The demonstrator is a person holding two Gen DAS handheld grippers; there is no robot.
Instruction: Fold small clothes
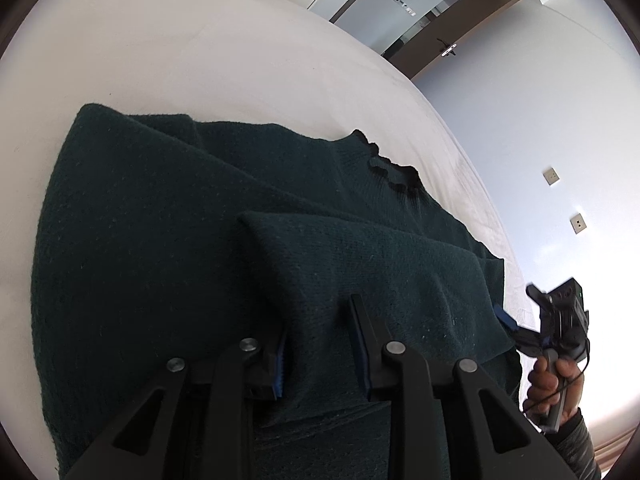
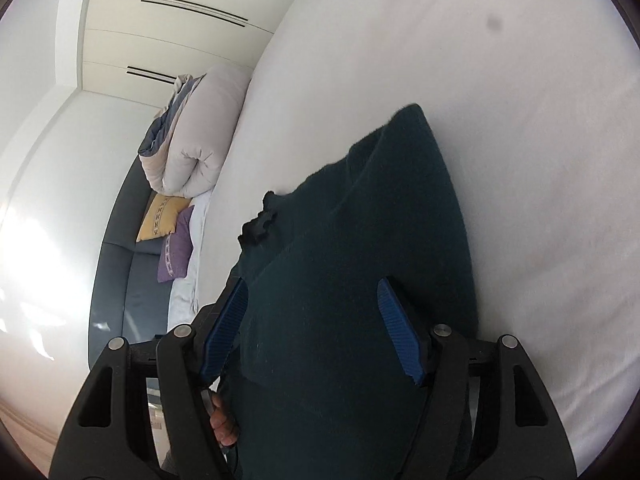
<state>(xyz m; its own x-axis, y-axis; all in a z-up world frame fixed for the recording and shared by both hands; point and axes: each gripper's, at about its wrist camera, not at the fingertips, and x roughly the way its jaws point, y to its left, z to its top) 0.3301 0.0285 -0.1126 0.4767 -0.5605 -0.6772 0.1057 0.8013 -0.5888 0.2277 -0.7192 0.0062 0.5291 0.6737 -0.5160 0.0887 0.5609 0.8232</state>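
Both grippers are spread apart over the sweater (image 1: 160, 240) on the bed (image 1: 200, 60). Nothing is clamped by the left gripper (image 1: 320, 344) or right gripper (image 2: 316, 328).

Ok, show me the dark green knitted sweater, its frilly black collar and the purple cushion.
dark green knitted sweater (image 1: 160, 240): left wrist view, flat body panel.
frilly black collar (image 1: 390, 168): left wrist view, ruffled neck edge.
purple cushion (image 2: 176, 246): right wrist view, cushion face.

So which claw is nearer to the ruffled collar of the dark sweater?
Right. The right claw sits just behind the collar; the left claw is farther back, over the folded sweater.
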